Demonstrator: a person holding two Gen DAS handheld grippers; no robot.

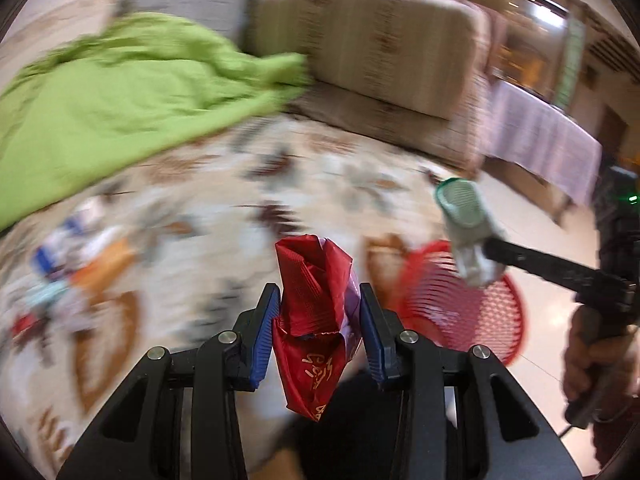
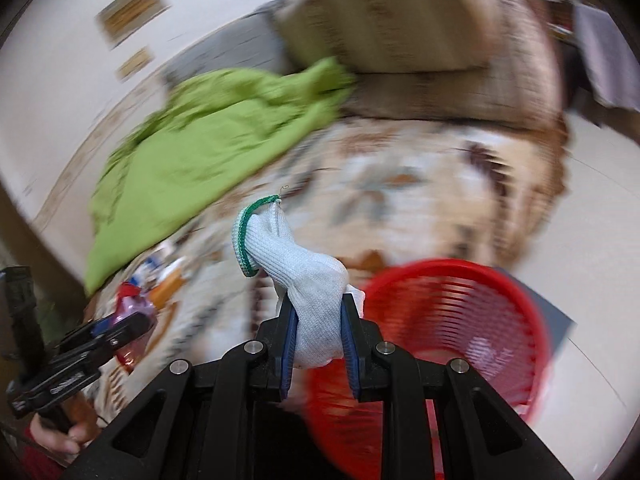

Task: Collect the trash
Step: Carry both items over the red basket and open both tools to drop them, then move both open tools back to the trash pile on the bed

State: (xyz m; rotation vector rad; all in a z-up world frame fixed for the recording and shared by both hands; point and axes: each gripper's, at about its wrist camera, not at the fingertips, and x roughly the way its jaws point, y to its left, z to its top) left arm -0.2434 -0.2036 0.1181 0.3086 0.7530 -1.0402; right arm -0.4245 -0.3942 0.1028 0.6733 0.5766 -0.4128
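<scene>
Our left gripper (image 1: 320,312) clamps a crumpled red wrapper (image 1: 314,304); our right gripper (image 2: 319,332) pinches a white, seemingly knitted glove (image 2: 308,280) above the red basket (image 2: 460,320).

Left wrist view: you look forward along your left gripper (image 1: 320,320), angled down over a patterned bedspread (image 1: 224,208), close above it. Far end shows a beige headboard cushion (image 1: 372,48); your right gripper (image 1: 476,260) enters from the right edge, above a red basket (image 1: 472,312).

Right wrist view: you look along your right gripper (image 2: 318,336), same downward tilt, rolled slightly, the red basket (image 2: 460,320) near, lower right. Your left gripper (image 2: 120,332) sits at the lower left edge.

Shared by both: bedspread, green cloth (image 1: 112,100) (image 2: 208,148), cushion, basket. Heavy motion blur throughout.
</scene>
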